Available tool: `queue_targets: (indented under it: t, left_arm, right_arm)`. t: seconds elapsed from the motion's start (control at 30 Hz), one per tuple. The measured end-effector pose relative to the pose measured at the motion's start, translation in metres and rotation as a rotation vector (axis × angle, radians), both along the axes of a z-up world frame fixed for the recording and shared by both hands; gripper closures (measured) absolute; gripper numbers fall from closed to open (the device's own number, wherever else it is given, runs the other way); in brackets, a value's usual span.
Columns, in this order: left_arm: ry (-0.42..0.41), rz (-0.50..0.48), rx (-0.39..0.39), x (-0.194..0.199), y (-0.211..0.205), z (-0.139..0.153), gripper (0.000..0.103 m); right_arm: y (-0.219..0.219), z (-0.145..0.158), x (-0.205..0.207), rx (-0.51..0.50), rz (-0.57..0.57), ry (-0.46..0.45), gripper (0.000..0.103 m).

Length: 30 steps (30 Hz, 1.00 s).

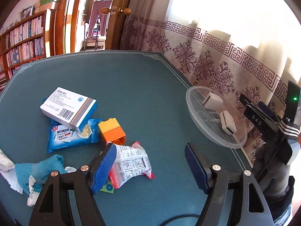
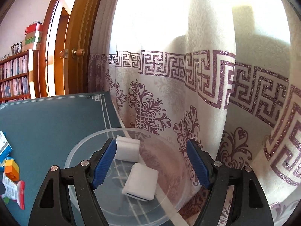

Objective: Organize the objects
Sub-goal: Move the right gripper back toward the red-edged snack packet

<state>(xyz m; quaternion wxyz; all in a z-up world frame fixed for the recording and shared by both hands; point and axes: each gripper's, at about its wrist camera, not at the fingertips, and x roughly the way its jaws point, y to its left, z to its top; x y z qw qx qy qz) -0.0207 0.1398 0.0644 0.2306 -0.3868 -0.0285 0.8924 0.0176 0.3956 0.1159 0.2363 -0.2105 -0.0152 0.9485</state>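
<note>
Left wrist view: the left gripper (image 1: 150,166) hangs over a teal table (image 1: 131,86), its blue-padded jaws spread wide with nothing between them. Its left fingertip (image 1: 105,166) overlaps a white and red packet (image 1: 131,162) lying just below an orange block (image 1: 112,131). A small green piece (image 1: 107,188) peeks out under the packet. Beside the block, a white and blue box (image 1: 68,107) leans on a blue snack bag (image 1: 72,135). At the lower left lie a teal cloth (image 1: 37,171) and crumpled white paper (image 1: 6,164). At the table's right edge sits a clear bowl (image 1: 195,113) holding two white pads (image 1: 212,100), one nearer the far rim, one nearer the near rim (image 1: 228,122). The black body of the right gripper (image 1: 270,124) stands just beside the bowl; its tips are hidden here. A patterned curtain (image 1: 197,56) hangs behind, with a bookshelf (image 1: 24,37) and wooden door (image 1: 116,18) further back.

Right wrist view: the right gripper (image 2: 150,164) hovers above the bowl (image 2: 79,150), jaws apart and empty. Both pads lie inside, one by the left fingertip (image 2: 128,148), one lower in the middle (image 2: 141,181), neither touched. The bowl hangs partly over the table (image 2: 56,122) edge, against the curtain (image 2: 188,94). At the far left show the box (image 2: 4,146), the block (image 2: 11,168) and the packet (image 2: 14,190). The bookshelf (image 2: 15,75) and door (image 2: 75,47) stand behind.
</note>
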Motion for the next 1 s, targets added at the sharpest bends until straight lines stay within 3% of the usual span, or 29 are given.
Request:
queue_targets:
  t: [0.5,0.73,1.0]
  left_arm:
    - [-0.012,0.152,0.03,0.011,-0.078,-0.007,0.019]
    - [-0.026,0.222,0.018,0.018,-0.108,-0.015,0.019]
    - [-0.046,0.261,0.008,0.019,-0.129,-0.025,0.015]
  right_arm:
    - [-0.083,-0.024,0.006,-0.182,0.278,-0.062,0.025]
    - [-0.097,-0.04,0.005,-0.305,0.365,-0.121,0.025]
    - [-0.108,-0.05,0.005,-0.347,0.425,-0.166,0.025]
